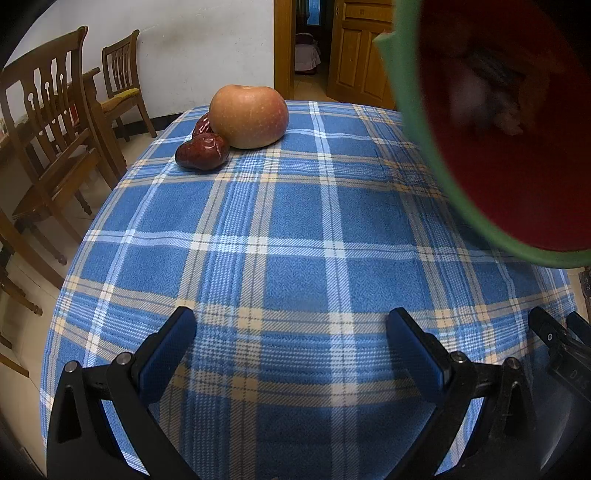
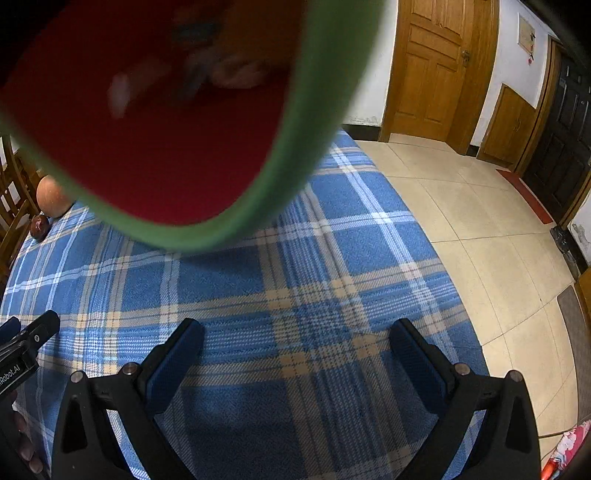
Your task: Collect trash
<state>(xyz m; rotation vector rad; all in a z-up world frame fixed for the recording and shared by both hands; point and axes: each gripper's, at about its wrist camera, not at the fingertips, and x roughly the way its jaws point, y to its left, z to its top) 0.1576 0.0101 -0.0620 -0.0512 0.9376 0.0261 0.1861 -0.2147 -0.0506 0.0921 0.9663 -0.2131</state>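
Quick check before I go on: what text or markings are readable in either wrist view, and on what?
"Robot.AI", start cut off by the frame edge: white print on the left gripper body, seen from the right wrist.
"DAS", partial: embossed on the right gripper body, seen from the left wrist.
Wall notice by the door: too small to read.

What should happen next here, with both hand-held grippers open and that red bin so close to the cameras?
Probably pull both back a little. The left hand-held gripper and right hand-held gripper are open and empty over the plaid tablecloth. The red bin with green rim already holds blurred scraps. Only an apple and two red dates remain, which look like food, not trash.
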